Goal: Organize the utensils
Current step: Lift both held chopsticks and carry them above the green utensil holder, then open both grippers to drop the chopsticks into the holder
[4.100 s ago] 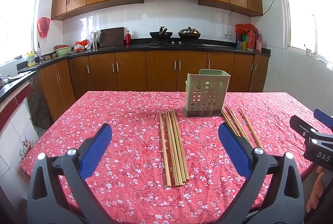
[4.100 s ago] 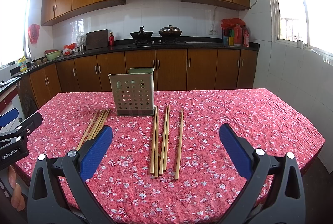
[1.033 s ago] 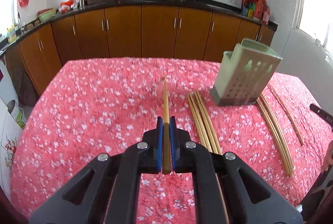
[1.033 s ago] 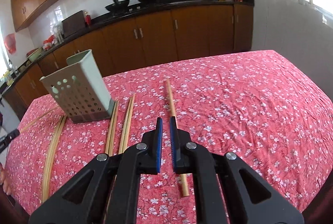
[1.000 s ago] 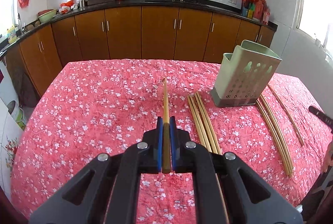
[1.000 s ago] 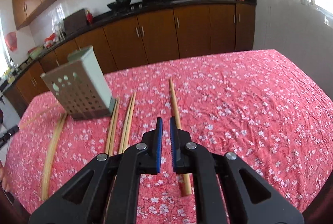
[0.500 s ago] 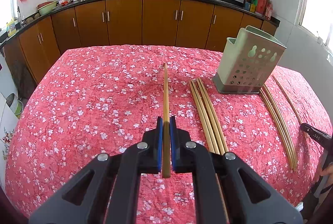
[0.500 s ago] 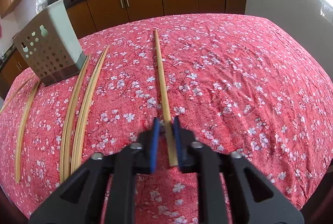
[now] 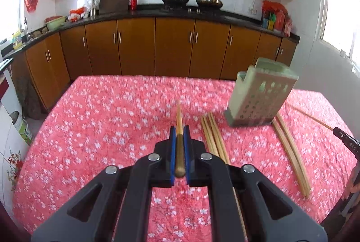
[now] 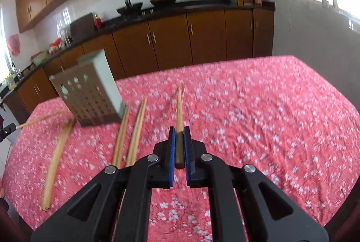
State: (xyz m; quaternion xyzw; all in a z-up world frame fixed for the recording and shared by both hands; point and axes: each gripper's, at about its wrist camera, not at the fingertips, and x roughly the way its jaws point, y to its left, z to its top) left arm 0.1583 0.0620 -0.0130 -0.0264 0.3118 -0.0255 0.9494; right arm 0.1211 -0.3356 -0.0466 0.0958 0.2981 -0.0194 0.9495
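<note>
My left gripper (image 9: 179,129) is shut on a wooden chopstick (image 9: 178,116) that points forward above the table. My right gripper (image 10: 179,130) is shut on another chopstick (image 10: 179,104), also lifted and pointing forward. A pale green perforated utensil holder (image 9: 258,98) stands to the right in the left wrist view and to the left in the right wrist view (image 10: 90,93). Loose chopsticks (image 9: 213,136) lie left of the holder and more loose chopsticks (image 9: 290,147) lie on its other side. In the right wrist view two loose pairs (image 10: 129,131) lie beside the holder.
The table has a red flowered cloth (image 9: 101,129). The other gripper's tip (image 9: 346,143) shows at the right edge of the left wrist view. Brown kitchen cabinets (image 9: 157,46) and a dark counter stand behind the table.
My right gripper has closed on a chopstick and lifted it off the cloth. My left gripper has kept its chopstick and tilted up, so more of the kitchen shows.
</note>
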